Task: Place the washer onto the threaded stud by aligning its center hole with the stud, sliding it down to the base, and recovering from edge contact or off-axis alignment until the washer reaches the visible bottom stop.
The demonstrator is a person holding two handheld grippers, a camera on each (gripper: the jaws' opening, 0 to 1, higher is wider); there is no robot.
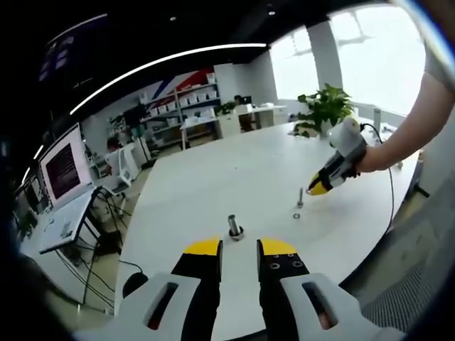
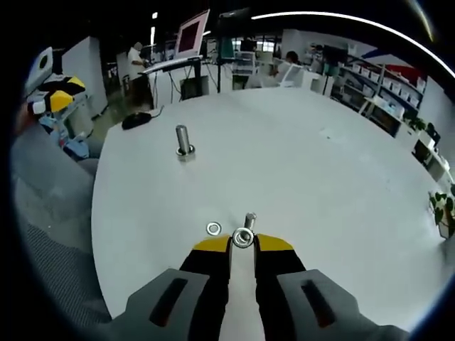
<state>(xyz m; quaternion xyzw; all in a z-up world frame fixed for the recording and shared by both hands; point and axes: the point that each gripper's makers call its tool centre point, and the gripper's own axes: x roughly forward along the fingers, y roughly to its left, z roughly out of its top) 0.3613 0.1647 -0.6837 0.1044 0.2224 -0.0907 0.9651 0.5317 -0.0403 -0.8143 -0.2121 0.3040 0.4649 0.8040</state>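
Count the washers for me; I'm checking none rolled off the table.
2: one washer pinched in the right hand-held gripper near the stud; another lies flat on the table beside it.

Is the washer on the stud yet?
No. The right gripper holds the washer at the stud top.

In the right gripper view, a washer (image 2: 242, 238) sits between the right gripper (image 2: 242, 245) tips. The stud (image 2: 249, 219) stands just ahead. Another washer (image 2: 213, 228) lies left. A bolt (image 2: 183, 140) stands far ahead.
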